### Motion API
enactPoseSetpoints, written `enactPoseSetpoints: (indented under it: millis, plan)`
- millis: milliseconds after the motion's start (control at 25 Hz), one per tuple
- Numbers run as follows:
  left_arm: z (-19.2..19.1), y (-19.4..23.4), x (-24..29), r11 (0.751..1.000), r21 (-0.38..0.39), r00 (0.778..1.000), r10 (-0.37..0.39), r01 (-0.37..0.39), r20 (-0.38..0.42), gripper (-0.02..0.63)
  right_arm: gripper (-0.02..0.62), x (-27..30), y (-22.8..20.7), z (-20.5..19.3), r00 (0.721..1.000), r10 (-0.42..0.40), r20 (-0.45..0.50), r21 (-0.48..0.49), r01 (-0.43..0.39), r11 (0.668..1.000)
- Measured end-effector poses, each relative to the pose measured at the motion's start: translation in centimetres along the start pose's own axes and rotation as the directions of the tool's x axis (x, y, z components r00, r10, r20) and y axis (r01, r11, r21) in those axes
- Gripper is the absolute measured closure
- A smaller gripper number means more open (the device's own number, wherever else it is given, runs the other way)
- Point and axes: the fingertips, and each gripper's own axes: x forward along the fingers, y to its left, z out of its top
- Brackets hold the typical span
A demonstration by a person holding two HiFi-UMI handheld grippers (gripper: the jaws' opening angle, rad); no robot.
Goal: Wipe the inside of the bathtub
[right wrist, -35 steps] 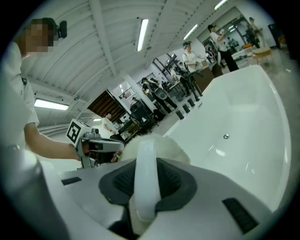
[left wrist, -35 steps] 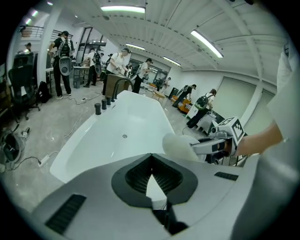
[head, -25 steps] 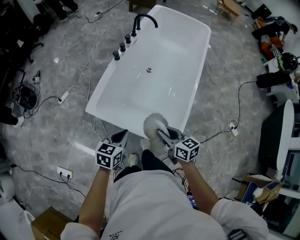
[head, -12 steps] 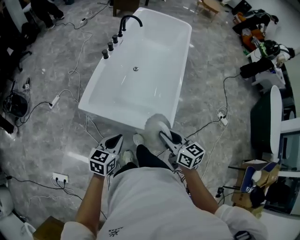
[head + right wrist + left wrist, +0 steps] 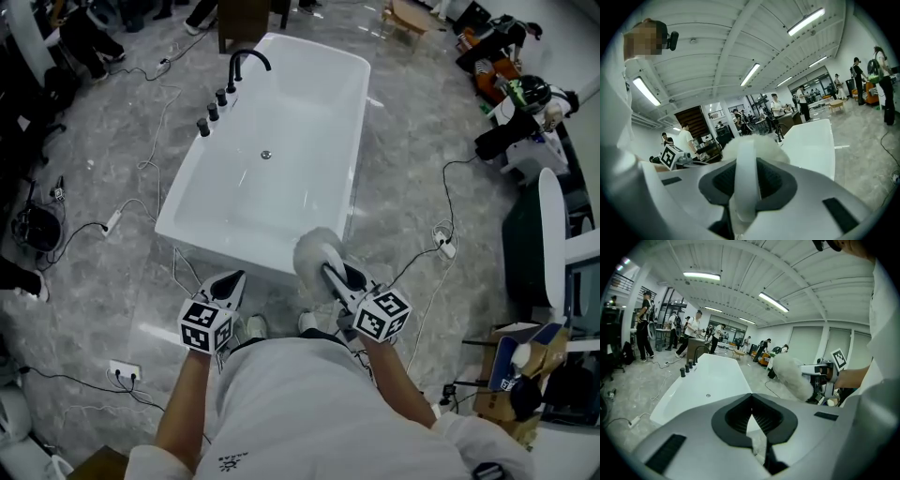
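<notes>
The white bathtub (image 5: 352,141) stands on the grey floor ahead of me, with a black faucet (image 5: 246,58), black knobs (image 5: 212,111) and a drain (image 5: 266,155). My right gripper (image 5: 339,281) is shut on the white handle (image 5: 746,178) of a fluffy white duster (image 5: 317,253), held just short of the tub's near end. My left gripper (image 5: 228,286) hangs beside it, outside the tub, with its jaws together and nothing between them. In the left gripper view the tub (image 5: 712,380) lies ahead and the duster (image 5: 790,376) shows at the right.
Cables (image 5: 169,141) trail over the floor left of the tub, and a socket strip (image 5: 125,372) lies near my left side. A plug and cable (image 5: 442,246), a chair (image 5: 553,244) and a cardboard box (image 5: 520,361) are at the right. People stand in the background (image 5: 693,331).
The tub has slid left and slightly nearer in the head view as the person shifted. Both grippers keep the same pose; the duster stays held.
</notes>
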Motion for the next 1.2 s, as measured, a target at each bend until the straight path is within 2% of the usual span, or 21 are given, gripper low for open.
enactPoseSetpoints:
  millis: [160,280,400,560,720,800,1000,1200]
  plan:
    - [2.6,-1.3,0.9,0.999,0.016,0.998,0.045,-0.046,0.042,0.597,0.500,-1.2,-1.3,1.2,0.999,0.035,0.001,0.002,-0.035,0.999]
    - [5.5,-3.1,2.1,0.996,0.060,0.996,0.054,-0.059,0.073,0.597,0.500,-2.4,-2.9,2.7,0.999,0.053,0.013,-0.036,-0.053,0.998]
    - [7.2,-4.7,2.8,0.995,0.068,0.992,0.071,-0.079,0.105,0.597,0.502,-3.4,-4.3,4.2,0.997,0.060,0.044,-0.054,-0.058,0.997]
    - [7.1,-6.6,3.4,0.994,0.054,0.990,0.093,-0.099,0.109,0.597,0.501,-4.6,-5.9,5.4,0.995,0.054,0.080,-0.075,-0.048,0.996]
    - [6.7,-7.8,4.0,0.992,0.096,0.994,0.078,-0.086,0.082,0.597,0.501,-4.8,-7.3,6.1,0.994,0.050,0.095,-0.081,-0.042,0.996]
    - [6.8,-8.1,3.8,0.992,0.090,0.993,0.082,-0.090,0.090,0.597,0.500,-5.3,-7.5,6.2,0.994,0.050,0.100,-0.081,-0.042,0.996]
    - [6.6,-7.5,3.1,0.992,0.055,0.988,0.108,-0.114,0.109,0.597,0.501,-5.2,-6.9,5.6,0.994,0.060,0.089,-0.084,-0.053,0.995]
    - [6.2,-6.7,2.4,0.992,0.051,0.989,0.107,-0.113,0.099,0.597,0.501,-4.9,-6.4,5.2,0.995,0.051,0.086,-0.081,-0.044,0.996]
